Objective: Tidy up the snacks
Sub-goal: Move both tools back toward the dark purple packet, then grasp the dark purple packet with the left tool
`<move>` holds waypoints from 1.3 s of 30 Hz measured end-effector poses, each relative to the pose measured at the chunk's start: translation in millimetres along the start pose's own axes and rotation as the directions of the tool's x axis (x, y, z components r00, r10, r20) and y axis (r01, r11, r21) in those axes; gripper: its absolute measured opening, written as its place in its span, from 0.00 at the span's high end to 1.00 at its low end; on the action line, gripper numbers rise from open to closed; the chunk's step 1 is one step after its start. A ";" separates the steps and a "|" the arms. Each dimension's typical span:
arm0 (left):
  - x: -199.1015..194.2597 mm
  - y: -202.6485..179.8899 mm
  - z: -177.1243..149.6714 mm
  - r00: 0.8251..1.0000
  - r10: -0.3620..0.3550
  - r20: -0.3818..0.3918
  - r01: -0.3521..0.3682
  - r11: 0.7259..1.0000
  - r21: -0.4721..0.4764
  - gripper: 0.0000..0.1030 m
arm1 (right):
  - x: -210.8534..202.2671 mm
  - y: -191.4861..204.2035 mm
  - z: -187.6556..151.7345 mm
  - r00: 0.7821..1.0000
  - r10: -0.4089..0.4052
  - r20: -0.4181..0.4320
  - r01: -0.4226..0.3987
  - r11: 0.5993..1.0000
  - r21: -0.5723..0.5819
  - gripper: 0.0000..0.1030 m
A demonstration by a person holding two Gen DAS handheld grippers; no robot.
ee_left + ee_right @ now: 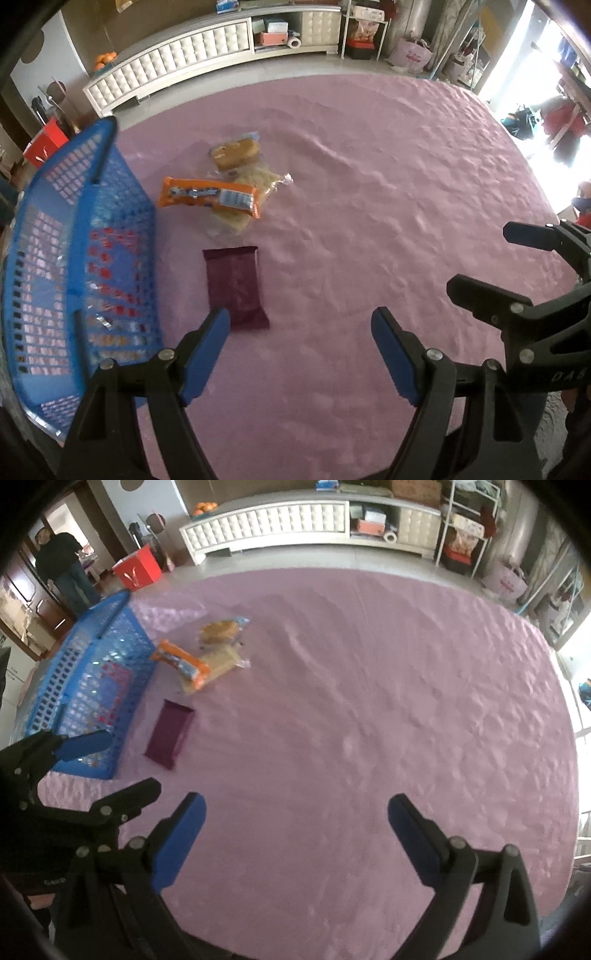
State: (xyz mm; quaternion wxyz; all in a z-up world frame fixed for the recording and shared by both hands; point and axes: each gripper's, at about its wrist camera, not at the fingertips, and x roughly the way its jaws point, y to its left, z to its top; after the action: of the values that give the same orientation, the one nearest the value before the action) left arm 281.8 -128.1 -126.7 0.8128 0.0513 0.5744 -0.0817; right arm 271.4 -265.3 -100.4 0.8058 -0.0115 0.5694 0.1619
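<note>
Nearest the lens, the left tongs (299, 354) stand spread with nothing between their blue ribbed pads (207, 354), which sit on black hinged plastic arms. The right tongs (295, 842) gape wider still, likewise empty, over the bare pink cover (351, 720), a soft, dimpled, quilted fabric with low wrinkles.

Just beyond the left tongs' near pad lies the maroon snack packet (236, 286), a flat rectangular pillow pouch with a dull sheen and crimped ends. Its long axis runs away from the left wrist camera, the near end just beside the pad tip. Whether they touch cannot be told.

To its left stands the blue basket (122, 206), rigid plastic with lattice walls. Red and silvery wrappers show through the mesh.

Farther on, the orange packet (208, 195), glossy and oblong, lies crosswise, its long axis left to right, on top of a clear bag of pale crackers (258, 181). Behind them a clear-wrapped brown cake slab (236, 151) rests at a slant.

At the far side runs a long low white cabinet (177, 74) with tufted square panels.
</note>
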 end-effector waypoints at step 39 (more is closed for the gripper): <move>-40.8 38.9 -19.1 0.995 0.054 0.084 -0.047 0.996 -0.082 0.57 | 13.6 -0.7 8.4 0.996 0.084 0.026 -0.084 0.996 -0.010 0.03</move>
State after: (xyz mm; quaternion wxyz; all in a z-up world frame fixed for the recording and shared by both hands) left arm 258.3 -83.5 -95.1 0.8400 0.0299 0.5403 -0.0403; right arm 283.4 -260.9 -110.1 0.8058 0.0110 0.5578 0.1985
